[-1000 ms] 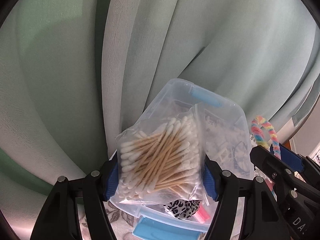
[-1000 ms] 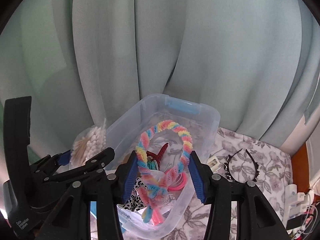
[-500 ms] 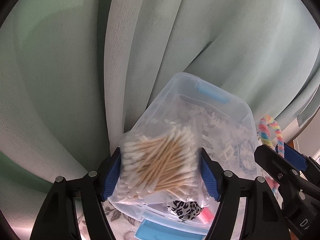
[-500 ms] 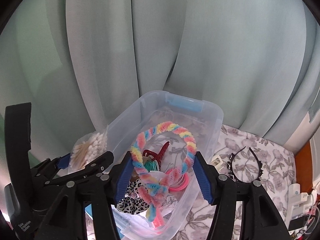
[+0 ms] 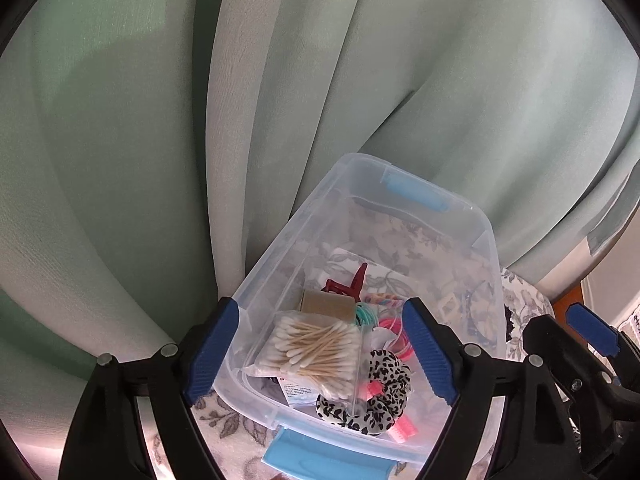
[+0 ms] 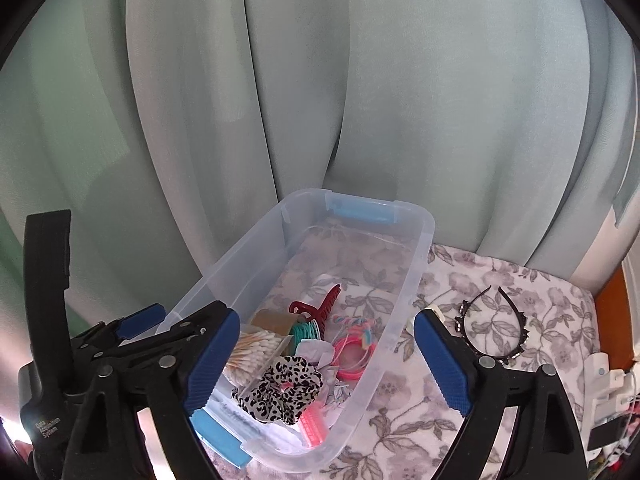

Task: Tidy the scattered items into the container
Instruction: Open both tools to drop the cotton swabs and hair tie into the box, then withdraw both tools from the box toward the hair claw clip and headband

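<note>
Hidden/cut off: near end of the clear plastic storage bin with light-blue latches runs under both tools; low right corner of the right view is a white-and-dark clutter too small to read.
Hard to read: rainbow braided headband shows only as a short striped bit among pink hair ties; the rest can't be made out.
Surface: white cloth with grey floral print, bin standing on it.
Room: pale green curtain in folds right behind the bin; orange-brown wood edge at far right.
Left gripper: blue-padded jaws apart and opening, nothing pressed between them, above the bin.
Right gripper: jaws wide and opening, empty, straddling the bin's right wall.
Clear bag of wooden cotton swabs: lying in the bin, on the leopard-print scrunchie.
Also in bin: dark red claw clip, teal hair ties, small brown cardboard box.
Still out: black studded headband, on the cloth well right of the bin.
Change: a second ago each tool pinched its item over the bin; both items are now dropped inside.
</note>
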`<state>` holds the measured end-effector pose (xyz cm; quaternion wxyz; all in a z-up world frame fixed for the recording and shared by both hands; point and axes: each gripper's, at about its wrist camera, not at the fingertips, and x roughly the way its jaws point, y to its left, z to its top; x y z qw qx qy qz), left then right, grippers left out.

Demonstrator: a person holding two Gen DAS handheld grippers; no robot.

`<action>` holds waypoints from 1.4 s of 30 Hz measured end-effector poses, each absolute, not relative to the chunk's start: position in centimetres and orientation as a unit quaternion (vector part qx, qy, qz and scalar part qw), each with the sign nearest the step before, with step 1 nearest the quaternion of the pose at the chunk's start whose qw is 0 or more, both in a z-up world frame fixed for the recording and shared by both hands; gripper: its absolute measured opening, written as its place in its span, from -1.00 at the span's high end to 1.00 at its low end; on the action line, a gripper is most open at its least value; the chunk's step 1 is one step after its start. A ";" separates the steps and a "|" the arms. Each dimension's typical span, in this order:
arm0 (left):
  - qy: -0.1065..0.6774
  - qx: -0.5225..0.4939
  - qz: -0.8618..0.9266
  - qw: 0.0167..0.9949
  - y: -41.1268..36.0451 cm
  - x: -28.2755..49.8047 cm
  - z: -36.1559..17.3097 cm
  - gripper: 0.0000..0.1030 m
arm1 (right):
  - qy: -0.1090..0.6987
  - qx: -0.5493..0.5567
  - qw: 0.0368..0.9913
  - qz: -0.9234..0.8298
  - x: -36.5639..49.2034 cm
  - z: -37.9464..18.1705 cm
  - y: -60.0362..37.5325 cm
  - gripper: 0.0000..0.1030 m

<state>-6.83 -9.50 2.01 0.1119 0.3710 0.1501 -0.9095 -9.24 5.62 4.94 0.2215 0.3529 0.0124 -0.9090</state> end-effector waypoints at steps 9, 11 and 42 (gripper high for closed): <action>0.109 0.329 -0.933 0.097 -7.1 -5.3 4.6 -0.86 | -0.016 0.331 0.207 -0.921 -7.3 5.9 9.1 -0.84; 0.100 0.324 -0.937 0.088 -6.2 -5.1 5.1 -0.87 | -0.027 0.325 0.203 -0.923 -6.9 6.1 10.4 -0.87; 0.002 0.332 -0.943 -0.031 9.7 -6.7 4.5 -0.87 | -0.153 0.310 0.121 -0.930 -4.3 4.1 28.7 -0.94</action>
